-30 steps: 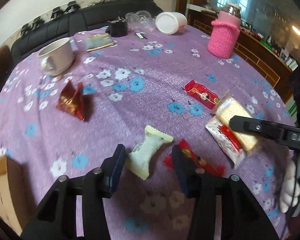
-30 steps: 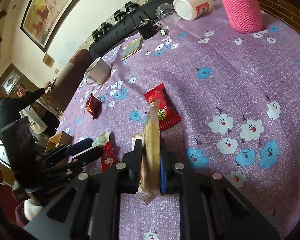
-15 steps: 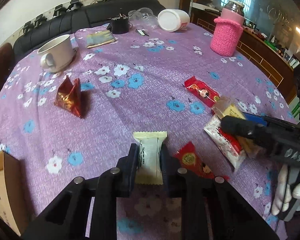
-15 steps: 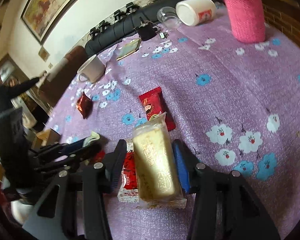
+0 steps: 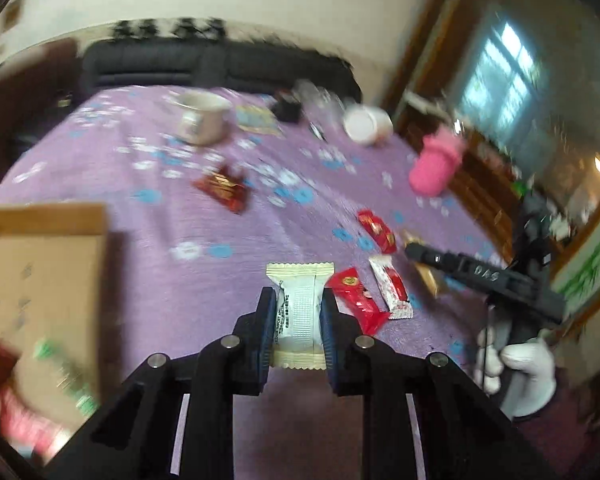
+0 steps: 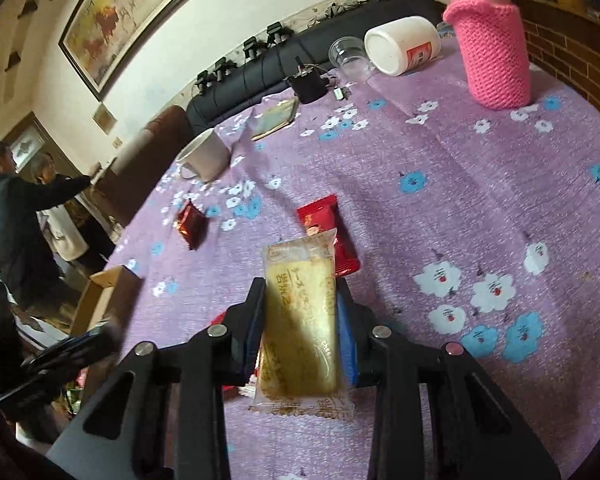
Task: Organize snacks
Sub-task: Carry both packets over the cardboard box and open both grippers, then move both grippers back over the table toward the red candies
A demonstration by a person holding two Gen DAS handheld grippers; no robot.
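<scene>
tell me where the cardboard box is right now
In the left wrist view the cardboard box sits at the table's left edge, left of the left claw that grips the white snack packet.

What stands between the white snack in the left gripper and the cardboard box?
Nothing visible does. The left gripper holds the white snack; the cardboard box lies open to its left, with only bare purple tablecloth between.

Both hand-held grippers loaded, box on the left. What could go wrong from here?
1. The left hand-held gripper pinches the pale snack pack by its sides only; a fast swing toward the cardboard box might slip it.
2. The right hand-held gripper holds the yellow cake pack with its ends overhanging; it may twist on release.
</scene>
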